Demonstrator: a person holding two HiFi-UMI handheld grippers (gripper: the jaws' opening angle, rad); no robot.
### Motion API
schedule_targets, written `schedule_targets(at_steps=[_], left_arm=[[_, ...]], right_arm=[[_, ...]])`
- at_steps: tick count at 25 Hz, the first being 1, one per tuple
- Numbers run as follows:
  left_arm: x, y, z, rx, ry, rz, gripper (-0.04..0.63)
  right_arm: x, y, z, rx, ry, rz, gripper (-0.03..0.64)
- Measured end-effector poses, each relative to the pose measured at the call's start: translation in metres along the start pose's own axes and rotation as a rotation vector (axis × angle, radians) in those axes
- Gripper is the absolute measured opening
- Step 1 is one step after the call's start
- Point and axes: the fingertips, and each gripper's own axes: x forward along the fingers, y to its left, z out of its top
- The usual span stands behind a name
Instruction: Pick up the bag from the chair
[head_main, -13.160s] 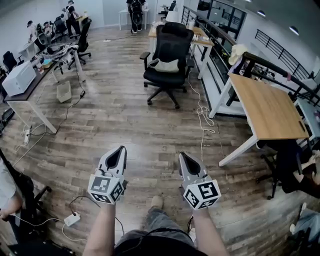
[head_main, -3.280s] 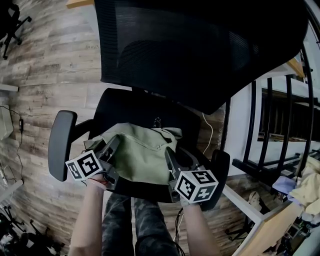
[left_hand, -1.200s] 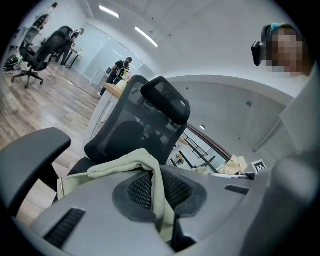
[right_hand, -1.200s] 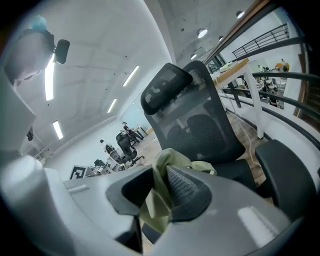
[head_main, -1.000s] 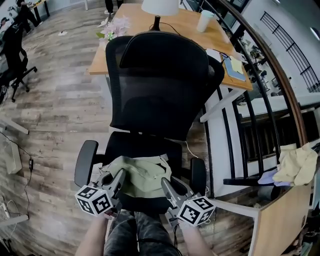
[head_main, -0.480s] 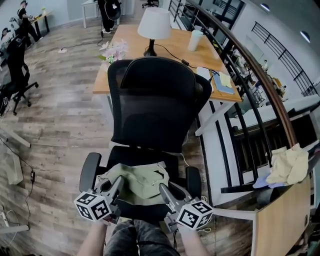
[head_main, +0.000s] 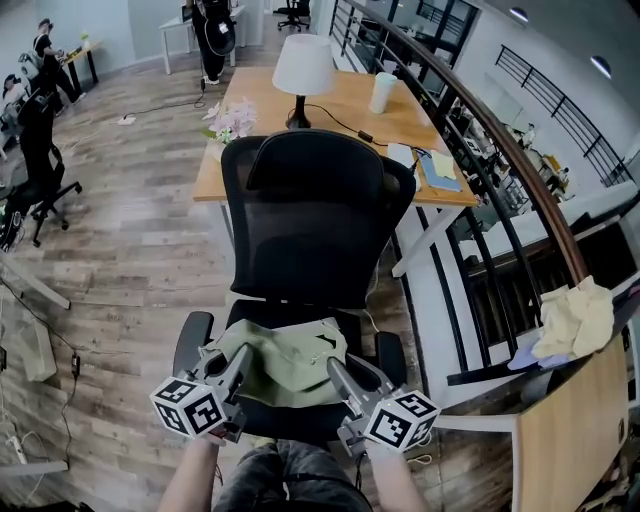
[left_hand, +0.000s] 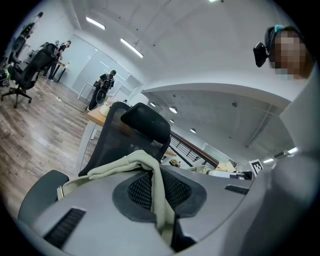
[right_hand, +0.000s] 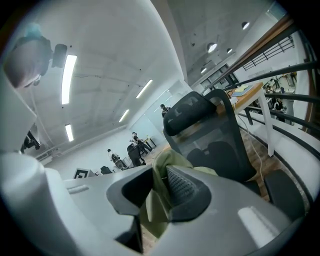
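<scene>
In the head view the left gripper (head_main: 236, 362) and right gripper (head_main: 338, 368) flank the olive bag (head_main: 287, 355). Each bites one side, so the load hangs evenly between them. The left gripper view shows its jaws nearly together on a thin fold of cloth. The right gripper's jaws stand a little wider, clamped on a thicker bunch. The bag sags between the grippers just over the seat of the chair (head_main: 310, 215); whether it is clear of the cushion I cannot tell. Beyond the grippers rises the black mesh backrest, then a wooden table (head_main: 340, 115) carrying a lamp (head_main: 303, 62). Right of the right gripper runs a dark railing (head_main: 515, 155). Left of the left gripper lie the plank floor (head_main: 120, 250) and distant people.
</scene>
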Motion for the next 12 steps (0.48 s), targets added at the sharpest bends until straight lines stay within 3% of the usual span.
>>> schedule_targets(at_steps=[12], left_arm=[[-0.008,-0.029,0.045,0.059,-0.069,-0.032,0.015]], right_arm=[[-0.007,0.032,0.044,-0.061,-0.061,0.02,0.094]])
